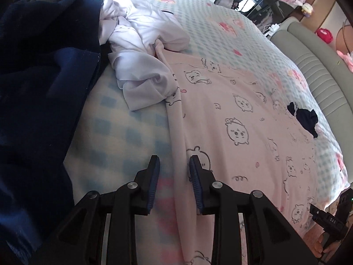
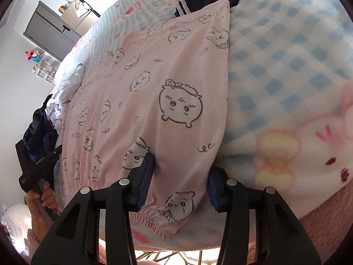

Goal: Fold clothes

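Pink pyjama trousers (image 1: 238,119) with cartoon prints lie spread flat on the bed. In the left wrist view my left gripper (image 1: 174,165) is open, straddling the trousers' folded left edge, with bare blanket showing beside the left pad. In the right wrist view my right gripper (image 2: 181,174) is open over the corner by the elastic waistband (image 2: 154,223). The cloth (image 2: 154,88) lies flat and unbunched between the pads, and the left fingertip dents it. Each gripper also shows in the other's view: the left gripper body (image 2: 37,161) in a hand, and the right gripper body (image 1: 328,220).
A crumpled white garment (image 1: 141,50) and a navy garment (image 1: 33,88) lie left of the trousers. A small dark garment (image 1: 302,117) sits at their far right edge. The blue-checked blanket (image 2: 286,44) covers the bed. A grey headboard (image 1: 313,66) and a grey cabinet (image 2: 50,31) stand beyond.
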Demonstrator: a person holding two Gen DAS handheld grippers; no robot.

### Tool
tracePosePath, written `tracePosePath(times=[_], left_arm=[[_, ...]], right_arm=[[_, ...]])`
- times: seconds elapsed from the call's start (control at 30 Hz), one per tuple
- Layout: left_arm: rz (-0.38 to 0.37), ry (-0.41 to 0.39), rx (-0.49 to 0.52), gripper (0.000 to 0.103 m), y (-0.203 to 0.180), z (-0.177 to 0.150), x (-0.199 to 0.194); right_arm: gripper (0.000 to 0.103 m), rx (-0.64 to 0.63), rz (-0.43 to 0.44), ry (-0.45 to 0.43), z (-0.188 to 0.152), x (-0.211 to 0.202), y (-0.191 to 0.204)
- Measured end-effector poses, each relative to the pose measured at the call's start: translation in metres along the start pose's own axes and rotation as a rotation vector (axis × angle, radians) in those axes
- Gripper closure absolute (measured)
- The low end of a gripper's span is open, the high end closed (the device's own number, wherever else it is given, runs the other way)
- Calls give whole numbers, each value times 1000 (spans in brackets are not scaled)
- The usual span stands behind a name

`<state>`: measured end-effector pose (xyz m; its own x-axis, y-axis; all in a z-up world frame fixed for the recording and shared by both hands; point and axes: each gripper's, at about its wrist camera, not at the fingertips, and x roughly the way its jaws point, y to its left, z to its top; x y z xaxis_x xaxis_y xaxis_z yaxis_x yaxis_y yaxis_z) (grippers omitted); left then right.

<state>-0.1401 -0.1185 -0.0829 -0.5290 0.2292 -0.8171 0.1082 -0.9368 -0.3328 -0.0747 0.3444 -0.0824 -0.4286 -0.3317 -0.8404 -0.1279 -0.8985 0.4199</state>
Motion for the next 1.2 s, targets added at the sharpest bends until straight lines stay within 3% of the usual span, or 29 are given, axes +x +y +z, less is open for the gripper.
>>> tracePosePath(times=[0.07, 0.27, 0.3, 0.4, 0.43, 0.5, 0.57, 0.63, 0.7, 0.8, 0.87, 0.9, 0.97, 1.03, 1.13, 1.2], left_arm=[[43, -13, -13, 82, 4, 0, 2], [118, -74, -63, 84, 18, -12, -19], [84, -74, -86, 85, 22, -16, -23], [-122, -22, -169, 81, 27, -30, -26], [-156, -2, -180, 75, 26, -37, -24], [-138, 38, -154, 72, 21, -48, -17], [-86, 57, -109, 77, 15, -52, -12], [1, 50, -63, 84, 9, -49, -13], [59, 33, -49, 84, 9, -50, -19], [64, -15, -81, 84, 12, -59, -37], [8, -61, -39, 85, 1, -68, -52], [-38, -64, -3, 85, -7, -72, -58], [-138, -40, 58, 85, -26, -83, -62], [-196, -3, 107, 85, -42, -94, -59], [-72, 95, 160, 85, -51, -108, -39], [-49, 128, 132, 86, -39, -115, -36]], right_arm=[[59, -17, -28, -11, -1, 4, 1], [62, -21, -102, -40, -1, -4, 0], [60, -16, -94, -46, -2, -6, 0], [54, -9, -21, -27, -4, -2, 0], [52, -7, 5, -18, -5, 0, 1], [52, -5, 11, -28, -8, -1, 0], [54, -8, -5, -37, -11, -2, 0], [61, -32, -110, -31, -12, -2, 0], [61, -32, -143, -36, -13, -7, 2], [60, -37, -147, -51, -18, -20, 4], [56, -42, -132, -60, -22, -28, 5], [52, -40, -71, -36, -26, -28, 5], [48, -43, 36, 19, -38, -25, 8], [45, -73, 45, 43, -49, -18, 14], [49, -103, -17, 49, -56, -16, 15], [49, -116, -71, 48, -59, -18, 15]])
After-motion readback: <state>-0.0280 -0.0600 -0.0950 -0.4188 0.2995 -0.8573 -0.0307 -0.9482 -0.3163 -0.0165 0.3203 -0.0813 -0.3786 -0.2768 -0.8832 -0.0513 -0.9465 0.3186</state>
